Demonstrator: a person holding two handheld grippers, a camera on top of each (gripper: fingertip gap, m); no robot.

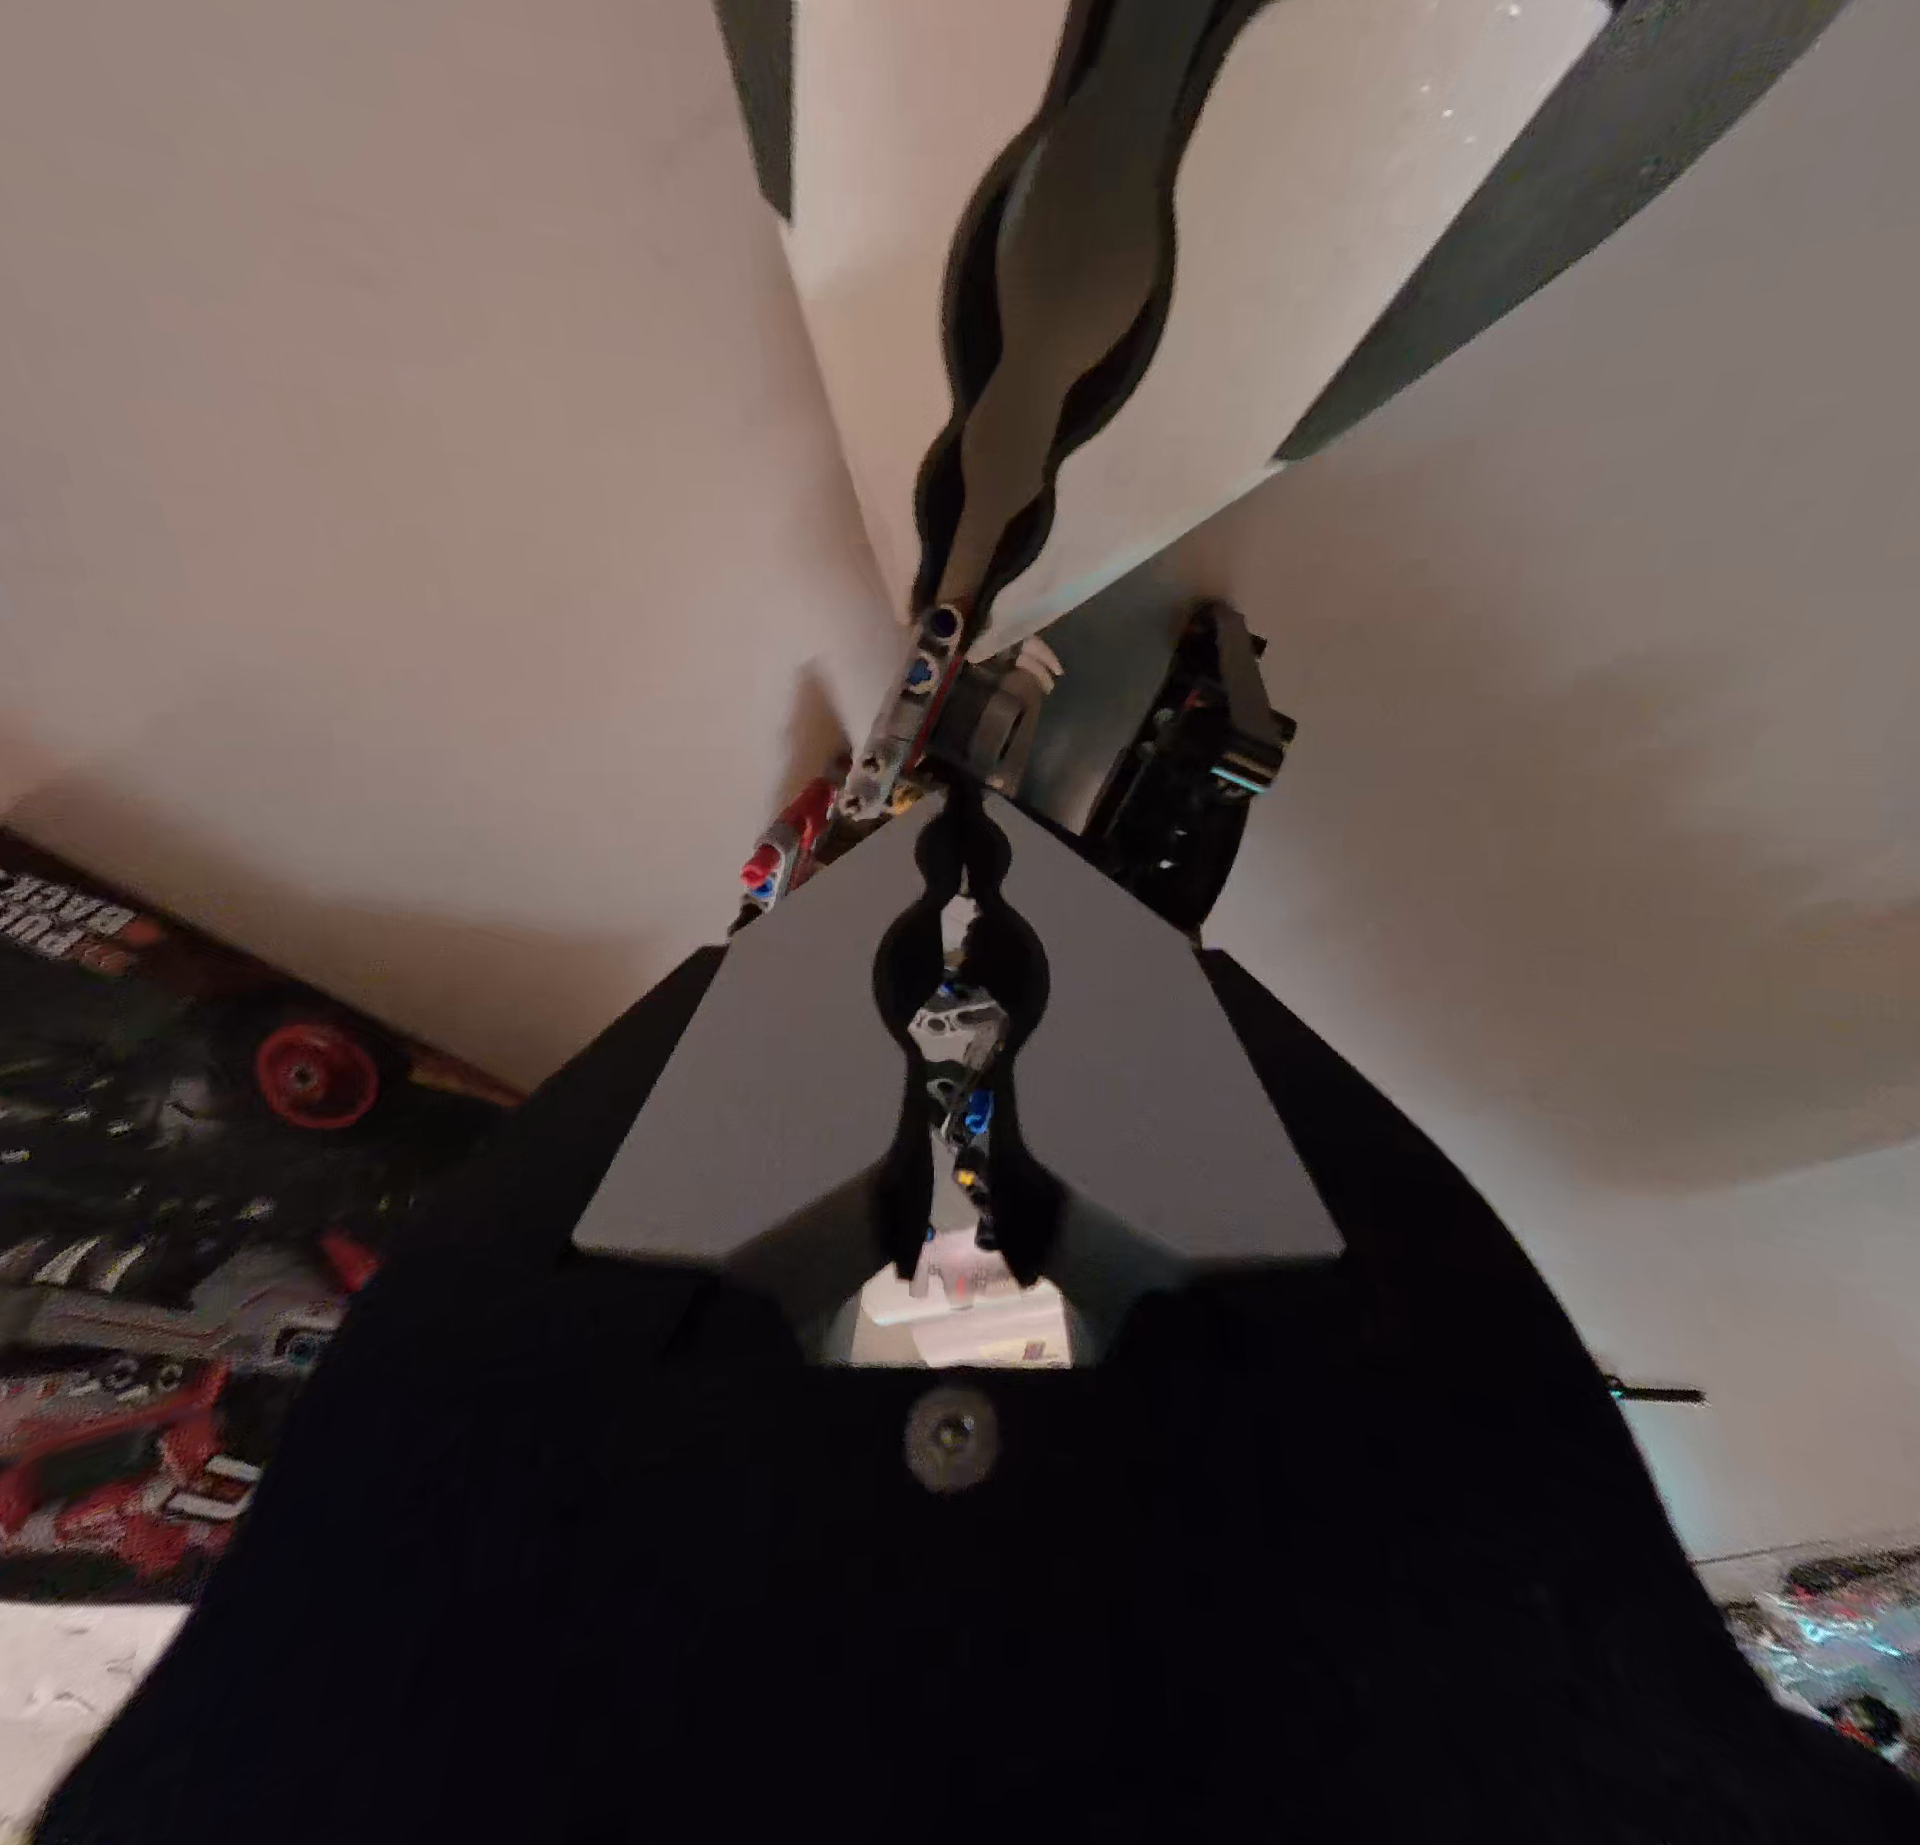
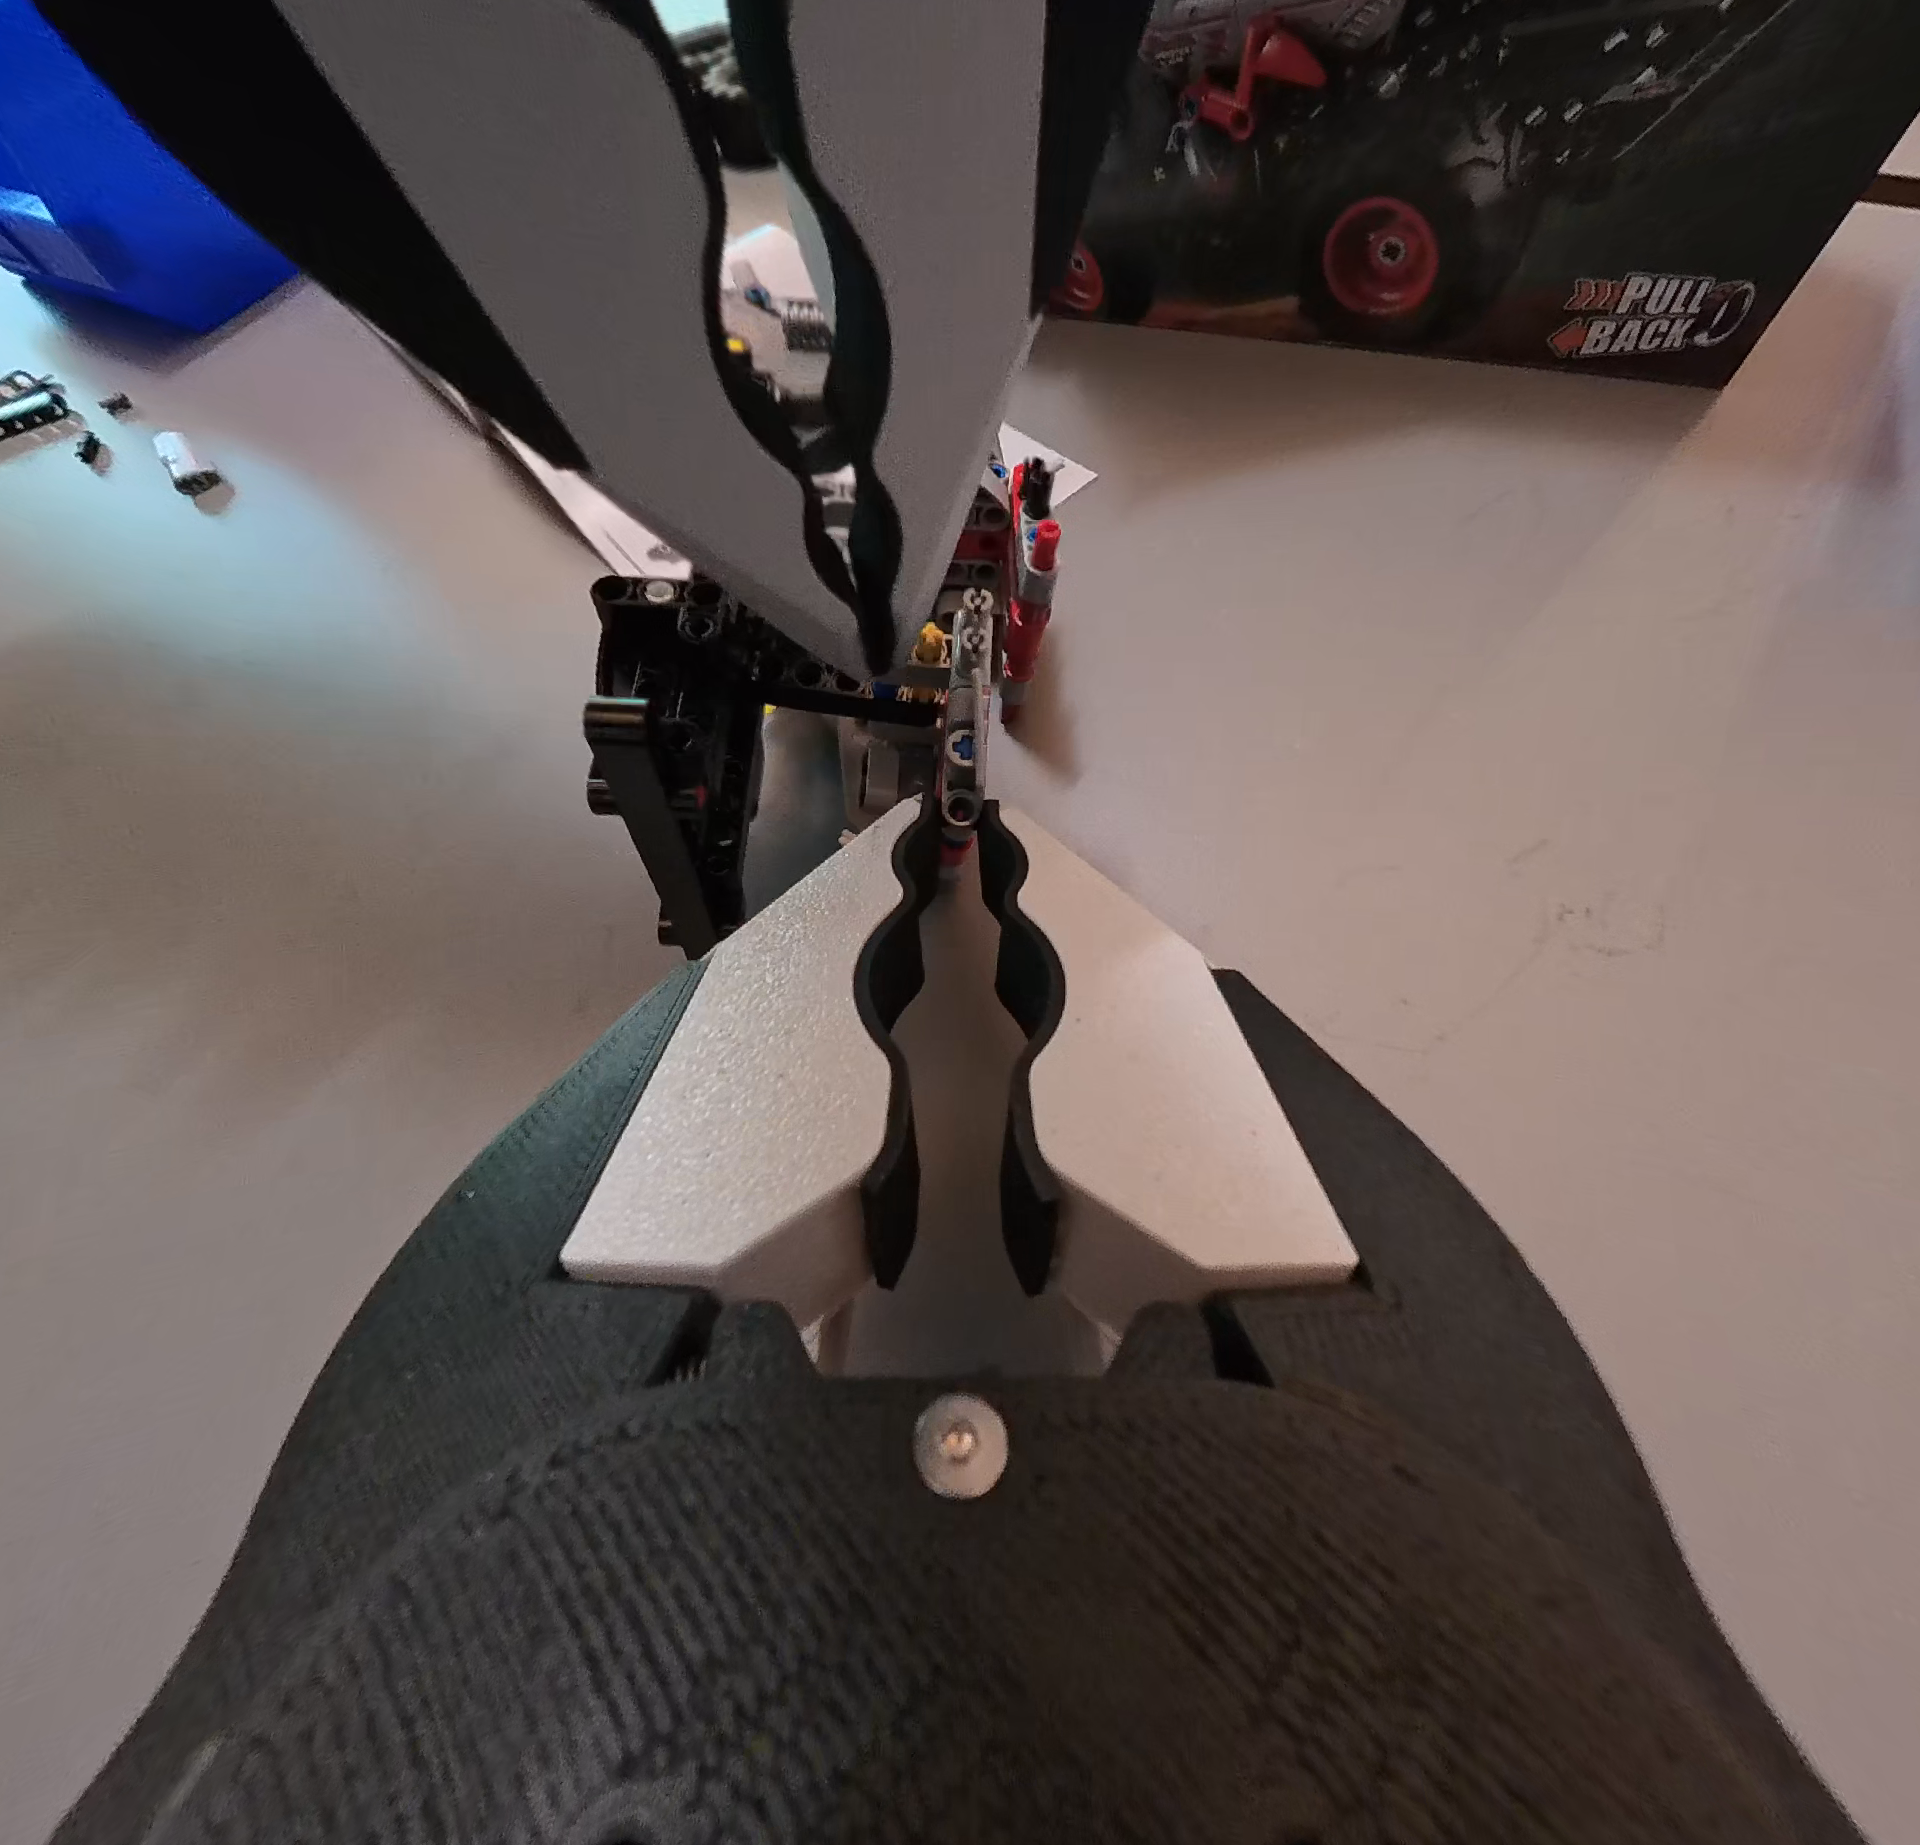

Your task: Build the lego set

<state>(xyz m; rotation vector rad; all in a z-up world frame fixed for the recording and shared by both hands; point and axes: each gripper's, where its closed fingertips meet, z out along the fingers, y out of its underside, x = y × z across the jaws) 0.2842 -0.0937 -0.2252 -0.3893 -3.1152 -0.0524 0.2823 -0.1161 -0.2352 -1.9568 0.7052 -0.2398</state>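
Model [image 2: 831,715] on table, 12 o'clock of right gripper [image 2: 961,839], pinched on grey beam [image 2: 964,725]. Left gripper [image 1: 961,839] clamps chassis opposite. We'd press squarely, left bracing firm.

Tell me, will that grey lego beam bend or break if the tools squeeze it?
Probably not. The grey beam looks like hard, stiff plastic, and small, so likely light. It could pop loose, since it seems joined only by pins to the model. The right tool grips just its end, so it might twist.
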